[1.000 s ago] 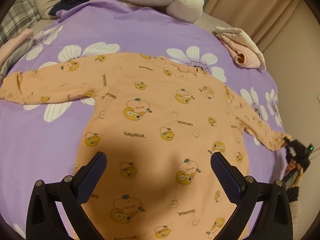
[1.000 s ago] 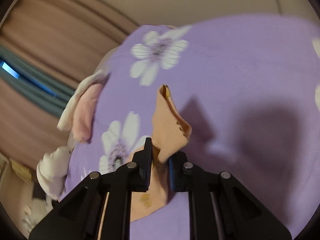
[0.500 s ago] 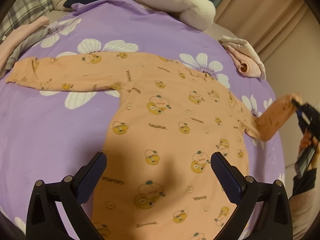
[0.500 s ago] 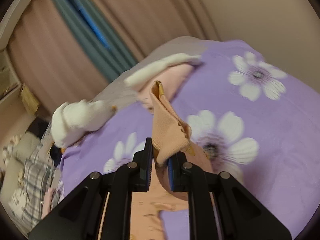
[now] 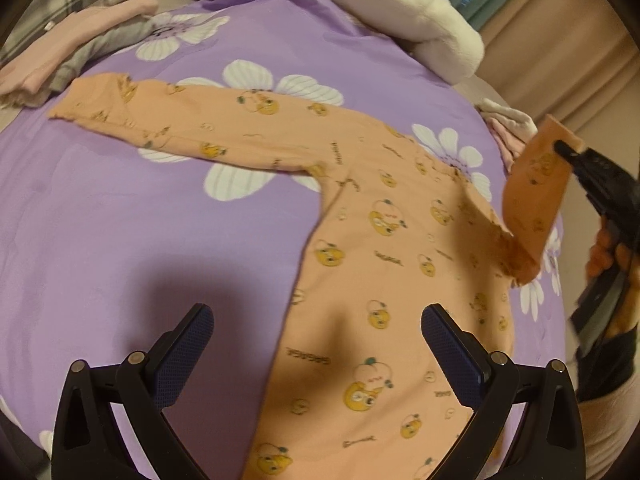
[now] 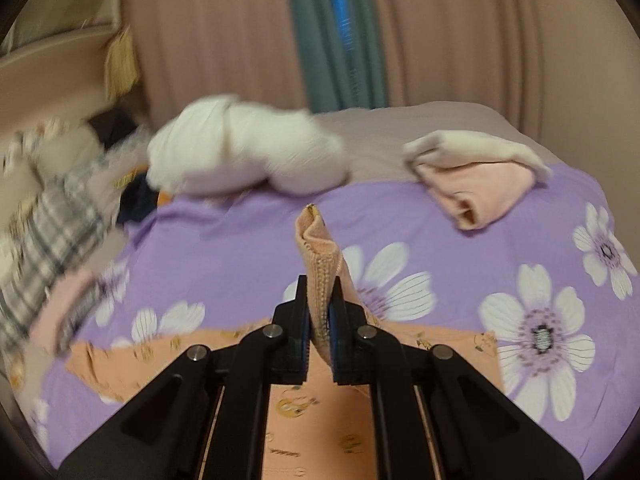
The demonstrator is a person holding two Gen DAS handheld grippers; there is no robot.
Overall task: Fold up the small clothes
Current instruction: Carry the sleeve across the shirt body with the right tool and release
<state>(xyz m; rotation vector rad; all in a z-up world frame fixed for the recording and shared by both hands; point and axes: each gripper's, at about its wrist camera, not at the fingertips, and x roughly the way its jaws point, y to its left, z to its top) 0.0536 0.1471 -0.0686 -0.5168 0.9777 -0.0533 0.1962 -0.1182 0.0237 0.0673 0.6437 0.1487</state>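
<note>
Sleeve-fold step — your right gripper [image 6: 319,330] is clamped on the orange top's [image 5: 384,264] cuff, lifted off the purple sheet [image 5: 120,240]. Next, lay the sleeve across the chest — left gripper [image 5: 317,340] spread wide, empty.

You have two hand-held grippers: the left hand-held gripper [image 5: 317,354] and the right hand-held gripper [image 6: 319,328]. One orange garment [image 5: 384,264] lies ahead of the left one. Farther ahead sits one white plush toy [image 5: 404,4]. One folded pink-and-white pile [image 6: 476,176] lies ahead-right of the right one, one purple flowered sheet [image 5: 120,240] beneath everything.
</note>
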